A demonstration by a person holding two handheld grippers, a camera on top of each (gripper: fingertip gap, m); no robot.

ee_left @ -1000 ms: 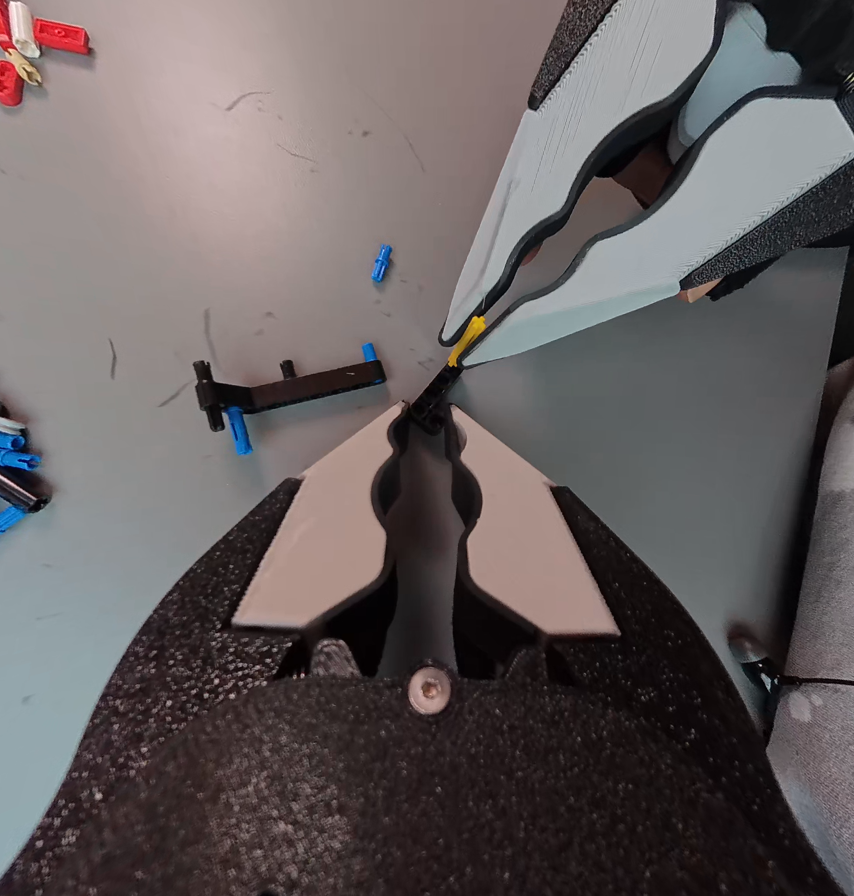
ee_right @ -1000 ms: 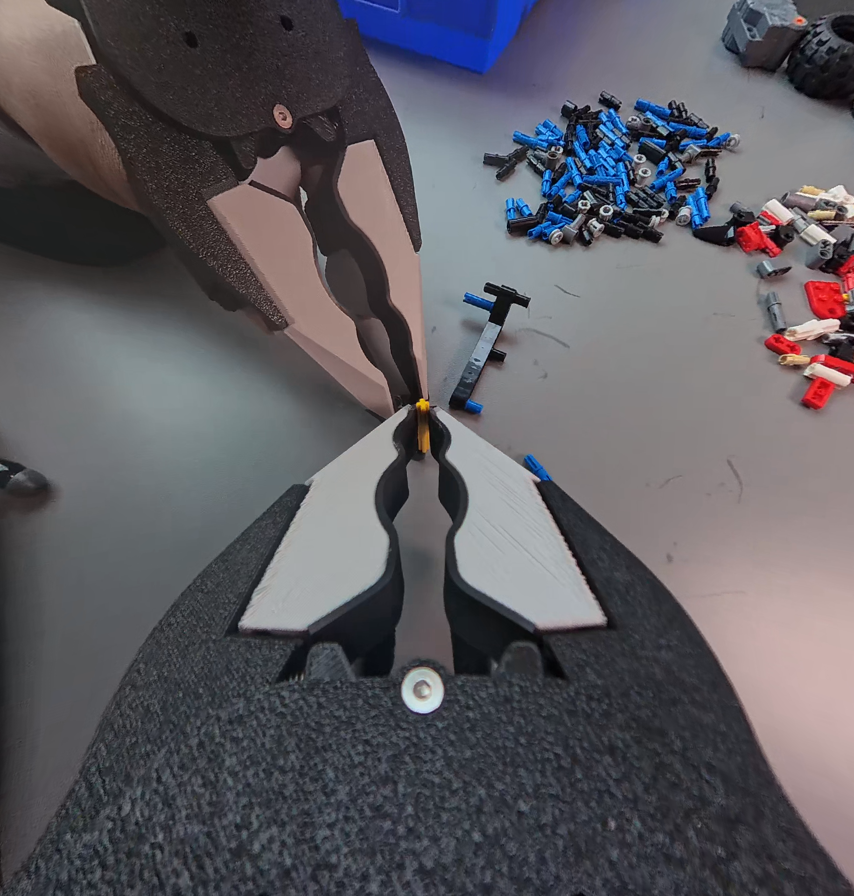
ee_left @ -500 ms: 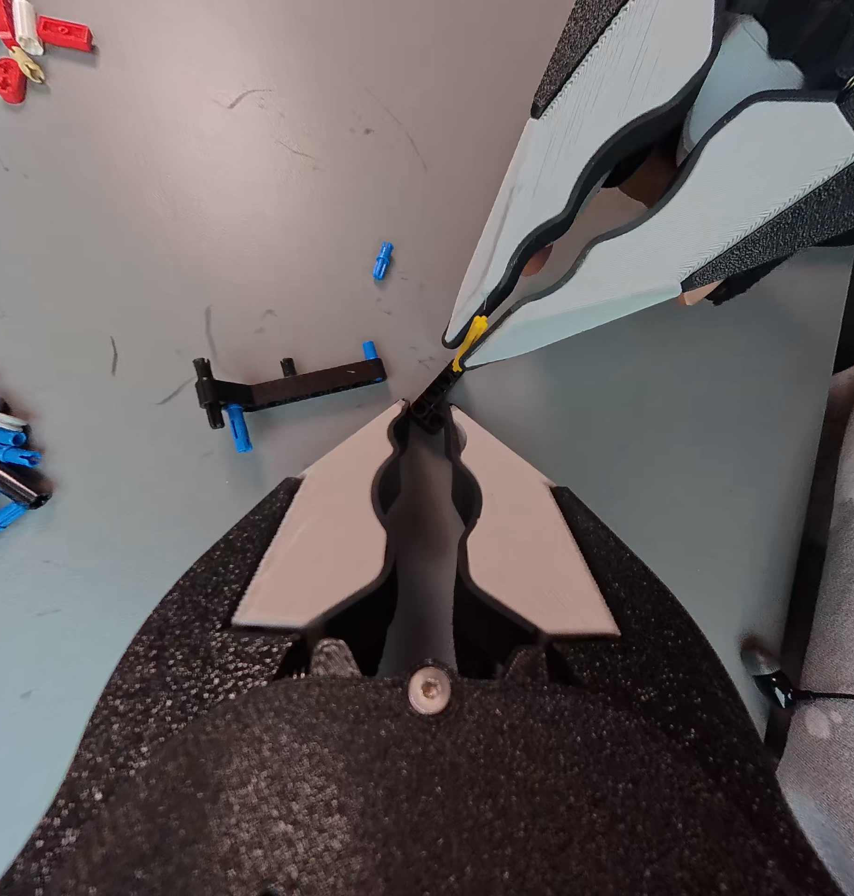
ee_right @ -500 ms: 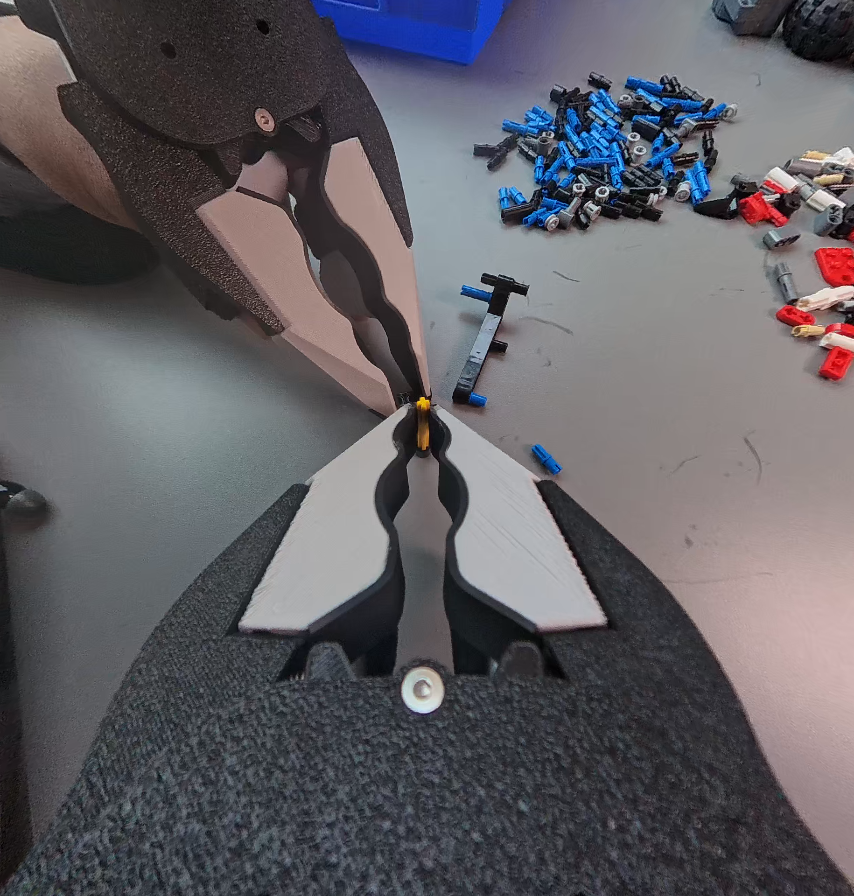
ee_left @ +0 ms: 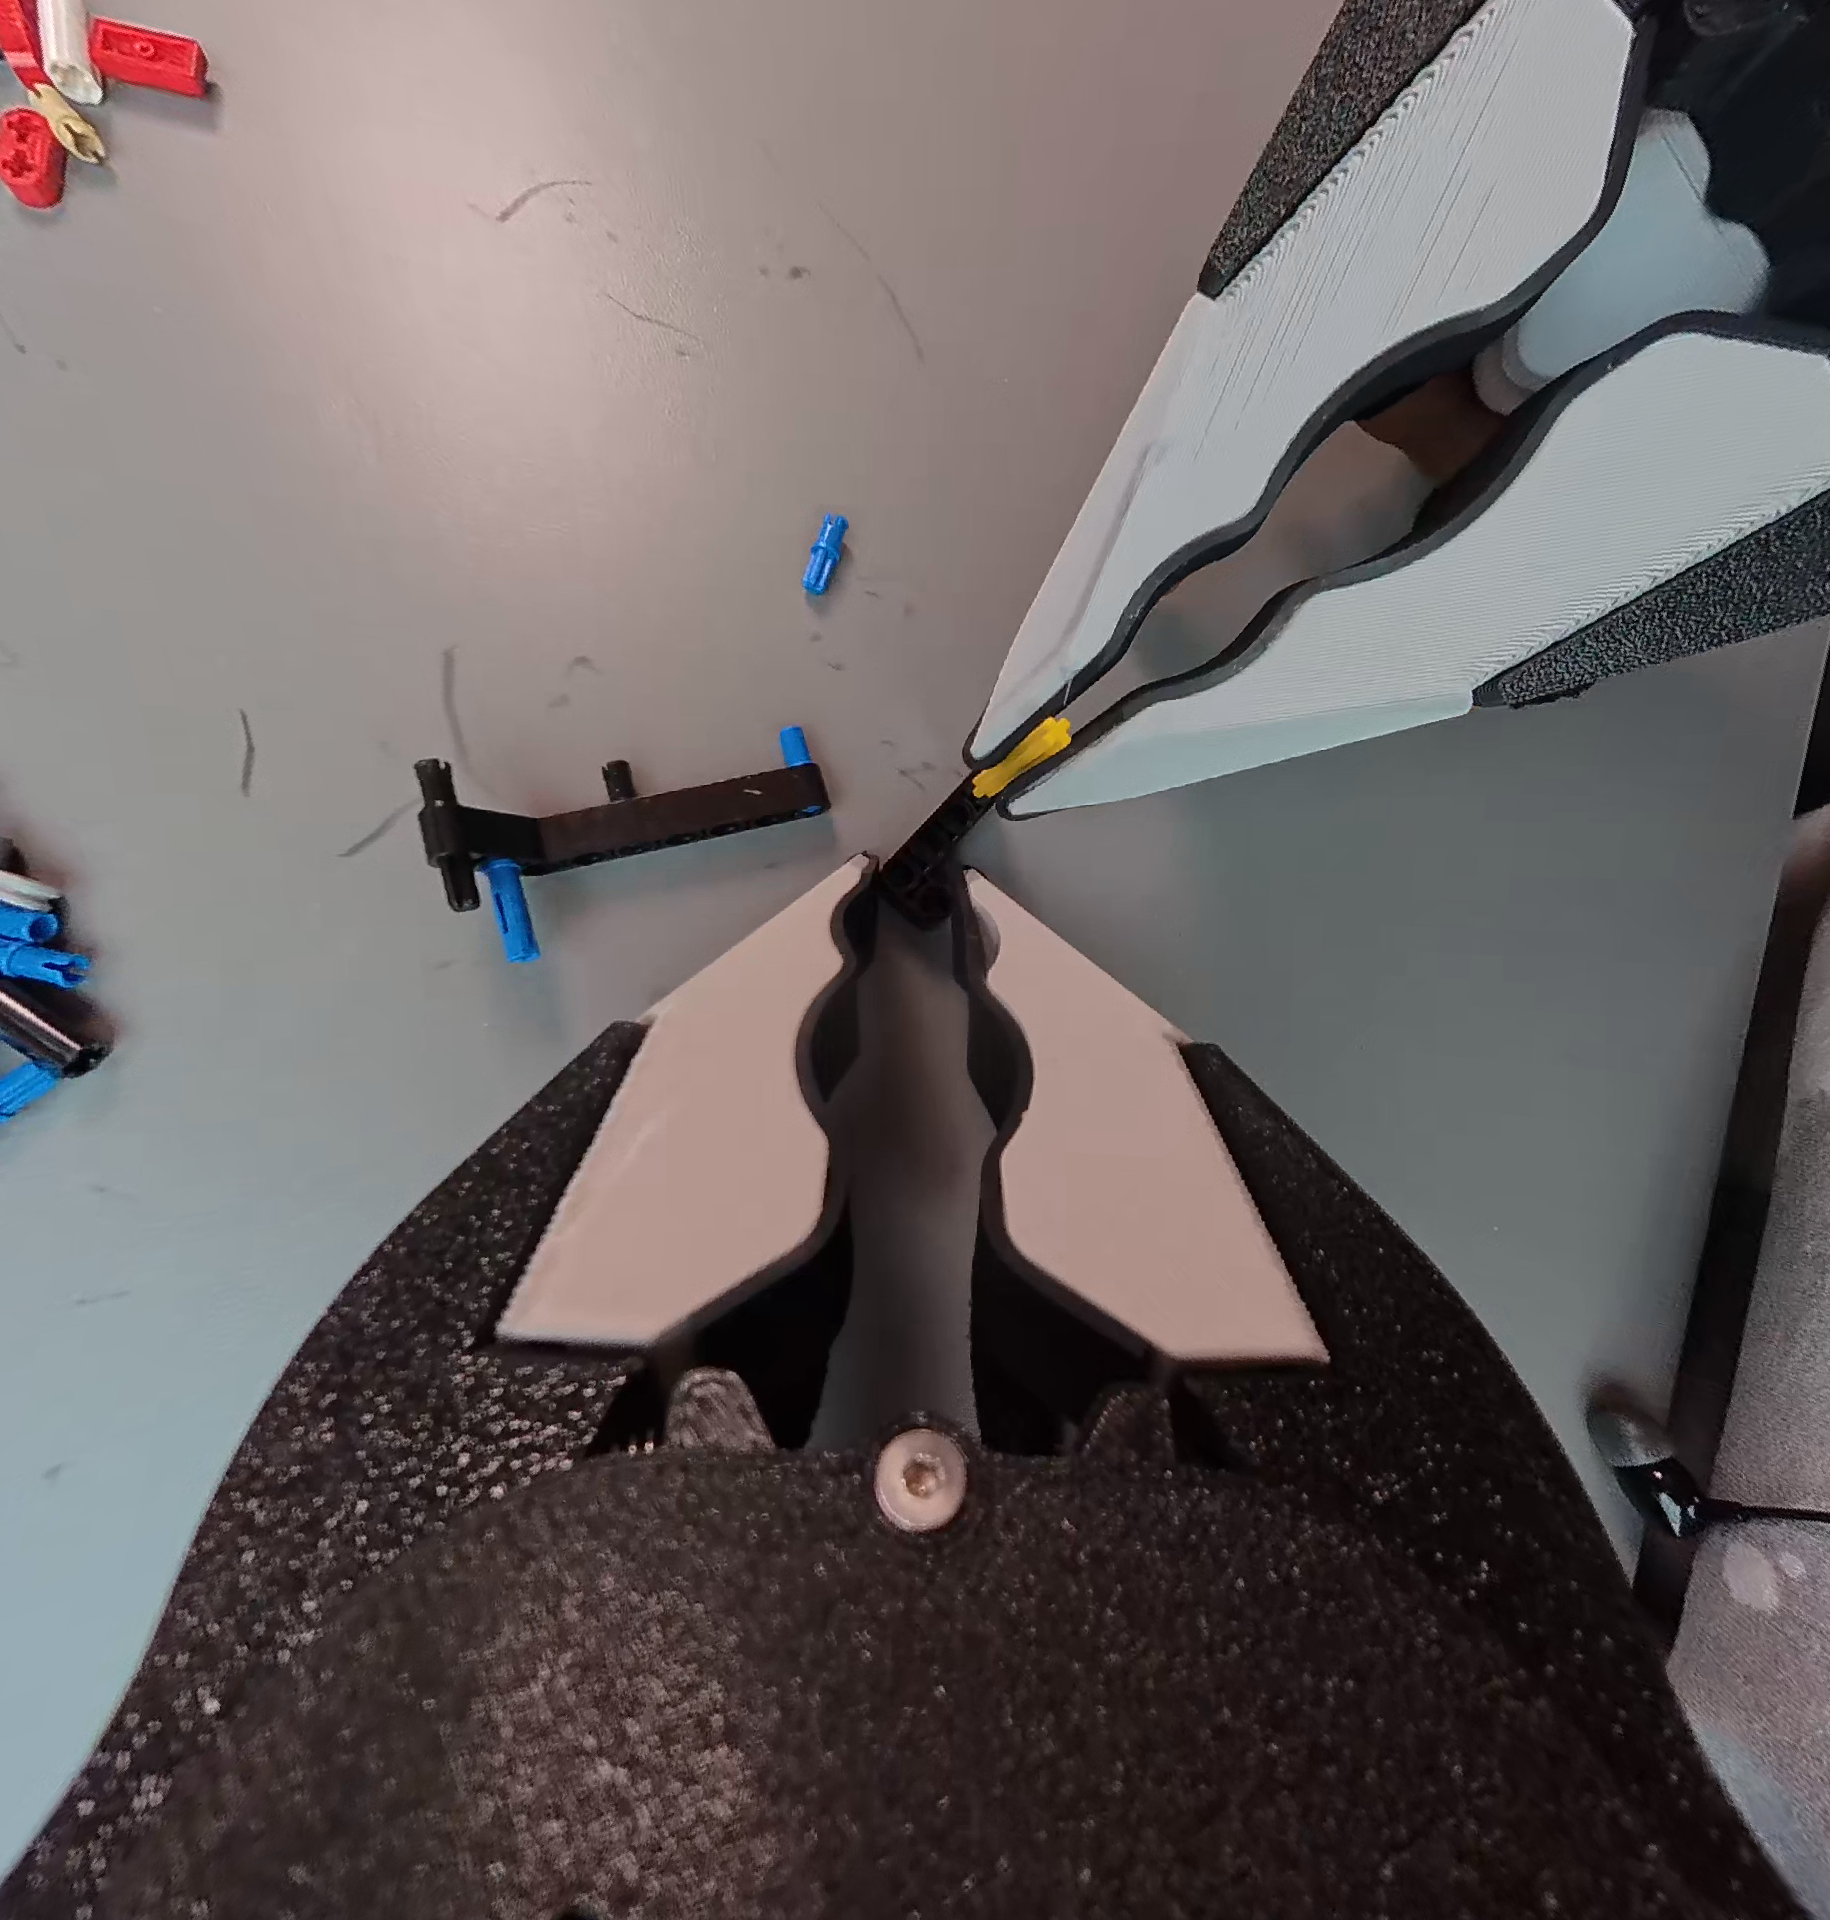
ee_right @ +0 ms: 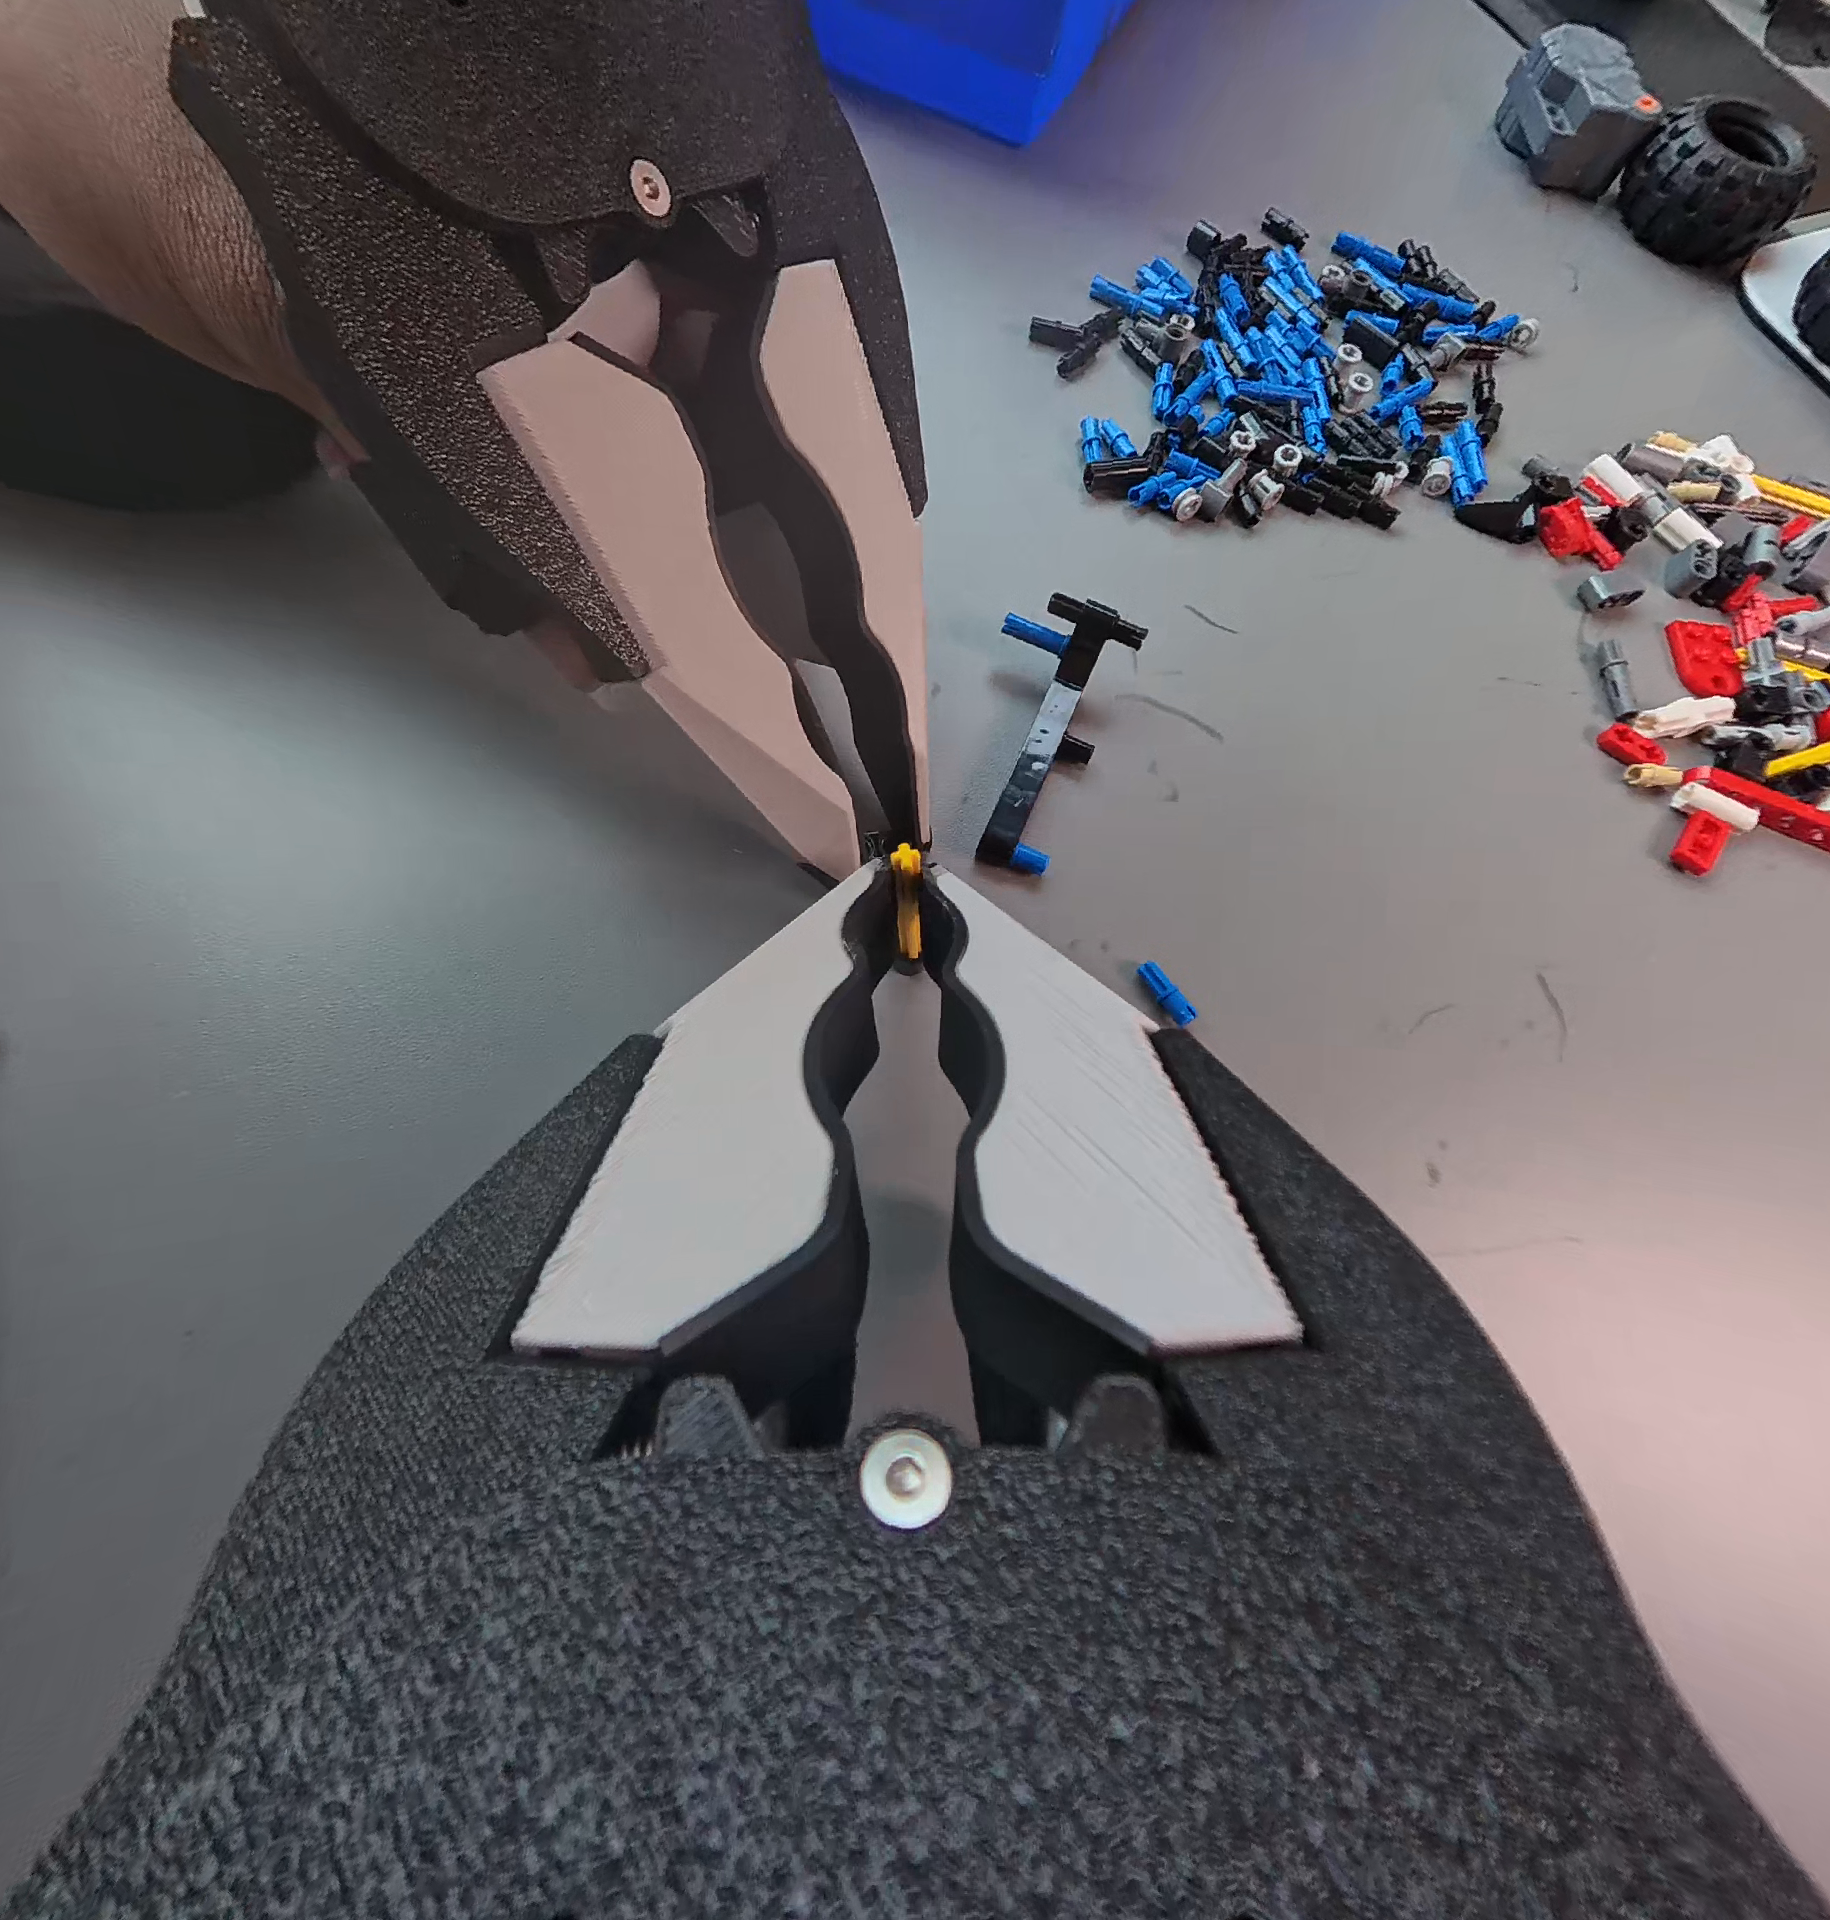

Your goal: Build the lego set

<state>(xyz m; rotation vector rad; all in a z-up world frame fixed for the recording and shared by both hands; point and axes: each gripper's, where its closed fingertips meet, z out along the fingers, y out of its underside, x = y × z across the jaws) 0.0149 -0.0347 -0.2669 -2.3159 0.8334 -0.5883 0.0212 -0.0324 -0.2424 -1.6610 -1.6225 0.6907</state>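
My left gripper (ee_left: 919,883) is shut on a small black connector piece (ee_left: 926,868). My right gripper (ee_right: 903,899) is shut on a yellow pin (ee_right: 905,902), which also shows in the left wrist view (ee_left: 1020,758). The two grippers meet tip to tip just above the grey table (ee_left: 475,416), and the yellow pin touches the end of the black piece. A black beam with blue and black pins (ee_left: 620,821) lies on the table left of the tips; it also shows in the right wrist view (ee_right: 1051,738).
A loose blue pin (ee_left: 826,554) lies near the beam. A pile of blue, black and grey pins (ee_right: 1295,374) and a pile of red, white and yellow parts (ee_right: 1742,665) lie at the right. Black tyres (ee_right: 1711,177) and a blue box (ee_right: 963,62) stand farther back. The tips of both grippers are at nearly the same place.
Both grippers stay shut with their tips together. The right wrist view shifted slightly, so the pin pile and beam sit a little lower in view; the loose blue pin shows beside the right finger.
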